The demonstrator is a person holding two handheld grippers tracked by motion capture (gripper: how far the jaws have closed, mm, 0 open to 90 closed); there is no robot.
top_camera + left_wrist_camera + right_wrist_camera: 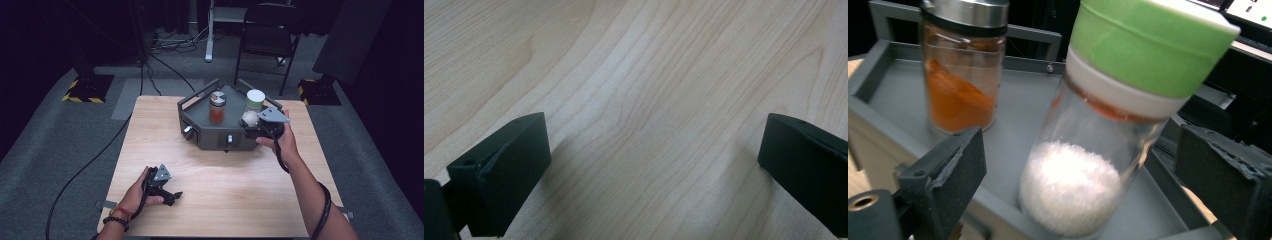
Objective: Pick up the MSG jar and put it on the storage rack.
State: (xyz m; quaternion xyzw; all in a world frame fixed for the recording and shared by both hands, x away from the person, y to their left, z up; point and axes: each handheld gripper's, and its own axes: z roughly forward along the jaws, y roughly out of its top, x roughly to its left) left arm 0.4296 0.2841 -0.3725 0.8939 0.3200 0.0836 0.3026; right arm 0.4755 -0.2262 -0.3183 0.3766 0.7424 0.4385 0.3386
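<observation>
A grey tray stands at the back of the wooden table. In it are a glass jar of orange spice with a metal lid and a green-lidded glass jar of white grains. The green-lidded jar leans to the right in the right gripper view. My right gripper reaches over the tray's front right corner. Its jaws stand on either side of that jar, with a gap on each side. My left gripper rests low over the table near the front left, open, with bare wood between its jaws.
The tray's front wall carries small metal knobs. A folding chair and cables lie on the carpet beyond the table. Black stands with striped bases flank the far corners.
</observation>
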